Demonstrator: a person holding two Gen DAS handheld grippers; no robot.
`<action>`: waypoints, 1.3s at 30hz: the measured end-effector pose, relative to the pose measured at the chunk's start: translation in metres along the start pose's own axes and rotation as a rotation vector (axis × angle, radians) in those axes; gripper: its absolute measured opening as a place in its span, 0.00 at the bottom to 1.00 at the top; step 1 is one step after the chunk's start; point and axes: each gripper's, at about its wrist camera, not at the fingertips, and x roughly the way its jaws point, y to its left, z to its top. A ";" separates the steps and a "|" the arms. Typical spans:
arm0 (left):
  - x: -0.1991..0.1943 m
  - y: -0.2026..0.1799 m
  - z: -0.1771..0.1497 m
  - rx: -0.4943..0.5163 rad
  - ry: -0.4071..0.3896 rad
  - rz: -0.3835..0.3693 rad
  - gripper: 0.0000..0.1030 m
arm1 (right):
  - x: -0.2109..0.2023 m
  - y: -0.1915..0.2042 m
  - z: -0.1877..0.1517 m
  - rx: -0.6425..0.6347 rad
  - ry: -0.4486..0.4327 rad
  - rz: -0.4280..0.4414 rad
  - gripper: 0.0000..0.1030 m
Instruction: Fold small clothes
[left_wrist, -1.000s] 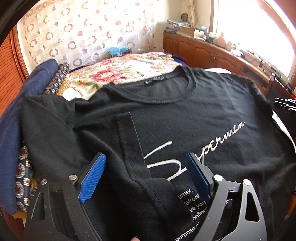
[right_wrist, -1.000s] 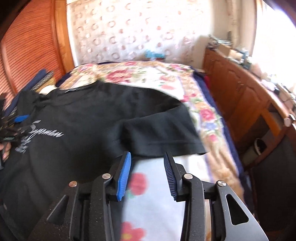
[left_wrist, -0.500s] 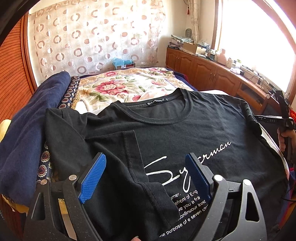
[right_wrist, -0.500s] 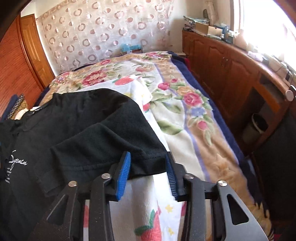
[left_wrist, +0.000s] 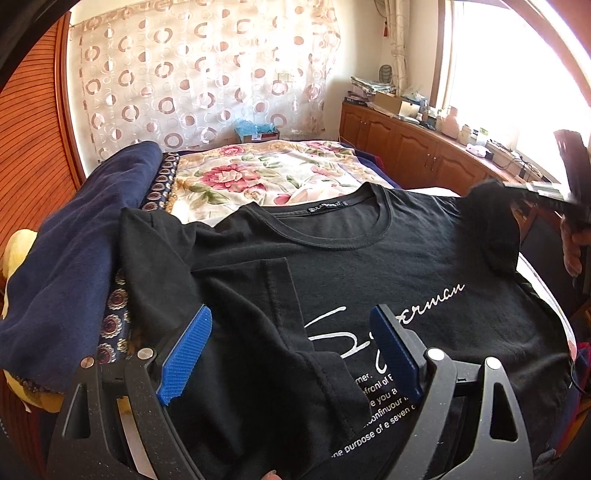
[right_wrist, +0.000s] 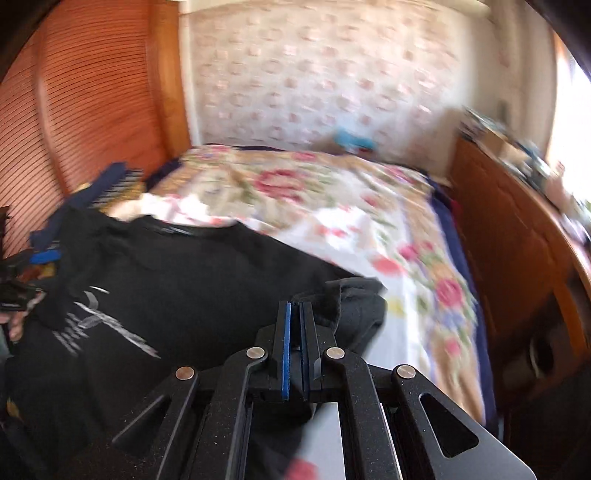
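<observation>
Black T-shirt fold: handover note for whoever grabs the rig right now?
Right gripper: shut on the sleeve, lifted off the bed.
Left gripper: open above the T-shirt, holding nothing.
T-shirt lies front up on the floral bedspread. The other sleeve is already folded onto the chest.
Left: carry the held sleeve inward and lay it flat, then fold the body.

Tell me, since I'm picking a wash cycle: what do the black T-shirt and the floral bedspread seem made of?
Black T-shirt: looks like matte cotton jersey, going by its ribbed collar, stitched hems and soft drape; the white lettering looks printed. Floral bedspread: thin woven printed fabric, probably cotton, lying flat with light creases.
</observation>
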 end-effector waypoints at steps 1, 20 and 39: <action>-0.002 0.001 0.000 -0.002 -0.001 0.003 0.85 | 0.002 0.010 0.008 -0.021 -0.006 0.024 0.04; -0.006 0.005 -0.003 -0.011 0.000 0.016 0.85 | 0.021 0.068 -0.014 -0.061 0.115 0.071 0.29; -0.016 0.009 -0.006 -0.021 -0.010 0.042 0.85 | 0.001 0.092 -0.036 -0.078 0.162 0.149 0.09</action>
